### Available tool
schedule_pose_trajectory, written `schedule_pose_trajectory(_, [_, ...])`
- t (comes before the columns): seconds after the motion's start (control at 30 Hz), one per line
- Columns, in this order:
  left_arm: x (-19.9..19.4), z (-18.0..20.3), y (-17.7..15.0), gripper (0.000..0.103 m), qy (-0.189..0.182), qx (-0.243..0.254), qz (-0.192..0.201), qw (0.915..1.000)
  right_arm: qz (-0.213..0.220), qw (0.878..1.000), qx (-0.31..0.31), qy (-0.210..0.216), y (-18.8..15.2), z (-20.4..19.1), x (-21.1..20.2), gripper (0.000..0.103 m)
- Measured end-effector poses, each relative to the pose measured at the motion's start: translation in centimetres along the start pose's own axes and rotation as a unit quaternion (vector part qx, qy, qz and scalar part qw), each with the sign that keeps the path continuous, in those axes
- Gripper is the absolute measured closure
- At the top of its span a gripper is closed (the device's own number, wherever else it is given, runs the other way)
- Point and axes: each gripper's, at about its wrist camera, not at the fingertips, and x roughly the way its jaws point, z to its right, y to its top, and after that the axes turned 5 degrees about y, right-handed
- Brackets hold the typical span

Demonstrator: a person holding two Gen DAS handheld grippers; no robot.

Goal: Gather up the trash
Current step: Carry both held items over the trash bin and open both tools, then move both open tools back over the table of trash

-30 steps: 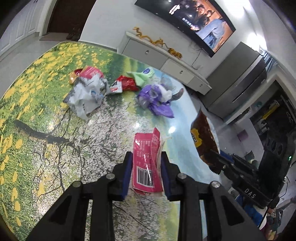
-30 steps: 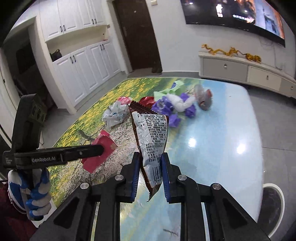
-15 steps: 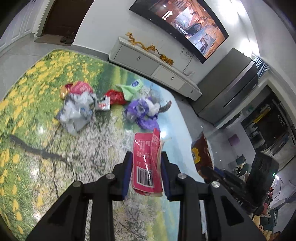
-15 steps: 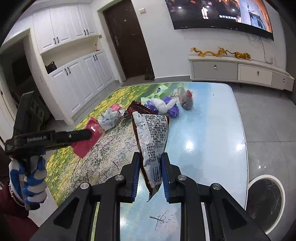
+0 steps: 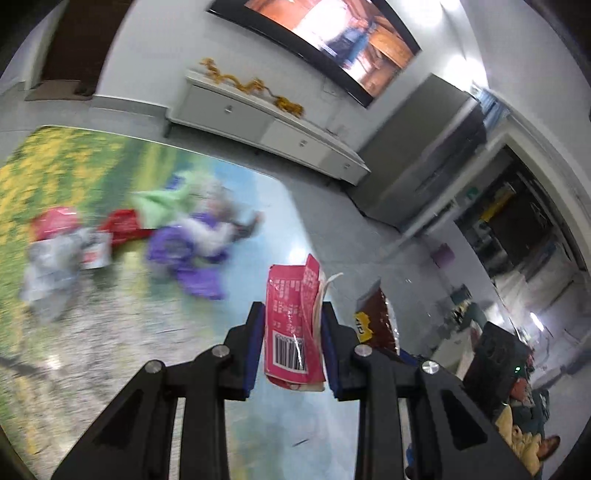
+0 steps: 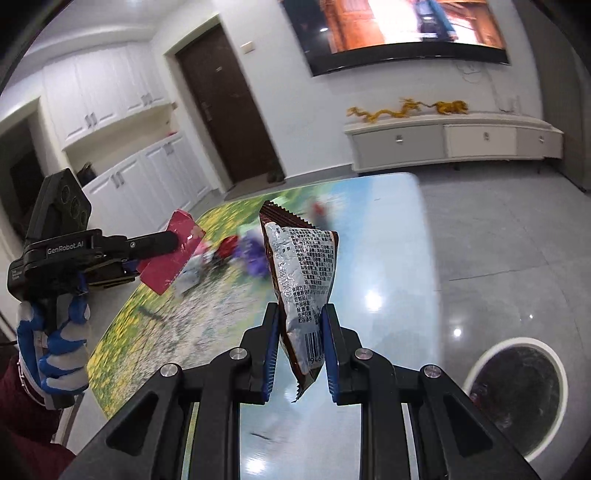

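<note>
My left gripper (image 5: 293,339) is shut on a pink wrapper (image 5: 291,317) with a barcode, held above the table. From the right wrist view that pink wrapper (image 6: 171,258) sticks out of the left gripper (image 6: 173,242), which a gloved hand (image 6: 51,350) carries at the left. My right gripper (image 6: 300,345) is shut on a brown and silver snack bag (image 6: 301,273) that stands upright between the pads. In the left wrist view the same brown snack bag (image 5: 378,319) shows at the right. Blurred trash (image 5: 177,236) lies farther off on the table (image 5: 92,350).
A round white-rimmed bin (image 6: 517,398) with a dark inside stands on the grey floor at the lower right. The picture-printed table (image 6: 221,321) ends in a rounded glossy edge. A white low cabinet (image 6: 443,142) and a wall screen (image 6: 402,29) are behind.
Both grippers have lifted and drawn back from the trash pile toward the table's near end, each keeping its wrapper. The floor bin has come into the right wrist view.
</note>
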Motion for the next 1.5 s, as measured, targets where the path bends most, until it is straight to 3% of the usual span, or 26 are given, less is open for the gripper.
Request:
schedule_pose_trajectory(0.2, [6.7,7.3,0.7,0.075,-0.035,0.048,-0.058,0.9965,0.027,0.996,0.047,-0.069,-0.7,6.3,-4.5,0.081])
schedule_pose_trajectory(0.47, [18.5,17.3,-0.7,0.075,-0.032,0.140,-0.152,0.9780,0.019,0.976,0.153,-0.152,-4.1,16.7,-7.5,0.081])
schedule_pose_trajectory(0.67, [27.3,21.3,-3.3,0.073,-0.009,0.163,-0.220,0.9619,-0.014,0.961,0.216,-0.174,-7.1,22.6,-5.9,0.081])
schedule_pose_trajectory(0.8, [31.1,22.1,-5.0,0.071,0.006,0.168,-0.249,0.9540,-0.037,0.949,0.255,-0.185,-9.0,26.0,-4.2,0.078])
schedule_pose_trajectory(0.93, [34.1,22.5,-6.2,0.059,0.010,0.163,-0.271,0.9486,-0.051,0.941,0.275,-0.193,-10.4,27.9,-3.4,0.075])
schedule_pose_trajectory(1.03, [35.2,22.5,-6.8,0.051,0.008,0.155,-0.280,0.9474,-0.057,0.936,0.287,-0.198,-11.5,28.3,-3.0,0.069])
schedule_pose_trajectory(1.23, [34.7,22.6,-7.4,0.051,-0.001,0.154,-0.282,0.9472,-0.058,0.932,0.292,-0.207,-11.6,29.1,-3.1,0.060])
schedule_pose_trajectory(1.37, [32.8,23.3,-7.4,0.051,0.011,0.180,-0.248,0.9519,-0.055,0.933,0.285,-0.211,-11.2,28.6,-3.5,0.060])
schedule_pose_trajectory(1.5, [29.8,23.5,-6.6,0.051,0.039,0.213,-0.188,0.9581,-0.045,0.938,0.273,-0.210,-10.7,27.7,-3.9,0.060])
